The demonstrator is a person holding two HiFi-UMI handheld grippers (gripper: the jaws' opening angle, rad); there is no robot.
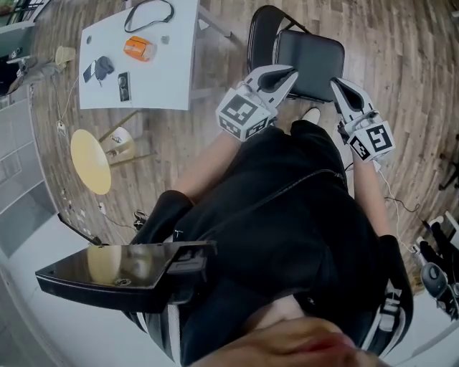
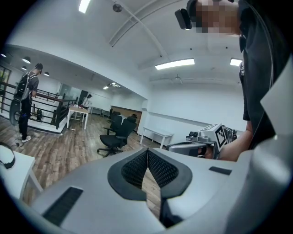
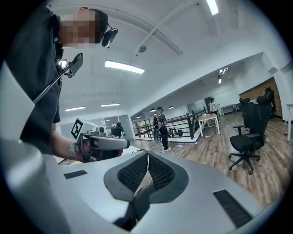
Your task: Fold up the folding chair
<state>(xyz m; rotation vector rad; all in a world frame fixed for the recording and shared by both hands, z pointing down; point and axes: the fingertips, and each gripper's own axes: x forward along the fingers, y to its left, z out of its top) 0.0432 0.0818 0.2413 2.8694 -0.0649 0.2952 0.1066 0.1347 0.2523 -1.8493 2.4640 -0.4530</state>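
Nearest the camera, a dark jacket (image 1: 287,215) is seen on the person's torso, and a glossy black panel (image 1: 122,276) juts out at the near left. Beyond the chest, both forearms are stretched forward side by side.

The left claw (image 1: 287,73) is fully closed: its ribbed pads (image 2: 135,169) are pressed together along one line, and nothing is caught between them. The right claw (image 1: 336,84) is closed just as tightly, its pads (image 3: 132,171) meeting with nothing held. A marker cube (image 1: 244,115) is carried behind the left jaws, and another (image 1: 373,140) behind the right.

Just beyond the claws, the folding chair (image 1: 310,61) stands unfolded on the wooden floor (image 1: 401,86), with its black seat level and its backrest (image 1: 259,36) on the far left side. In the head view the left claw's tip overlaps the seat's left edge and the right claw's tip lies at its near right corner. Whether either touches the chair cannot be told. A pale shoe (image 1: 312,115) shows below the seat's near edge.

Off to the left, a round yellow stool (image 1: 91,161) is seen. Farther left stands a white worktop (image 1: 172,79), on which lie an orange object (image 1: 138,48) and a looped black cable (image 1: 148,14). Far across the room, black office chairs (image 2: 116,132) and a person with a backpack (image 2: 25,100) are made out.
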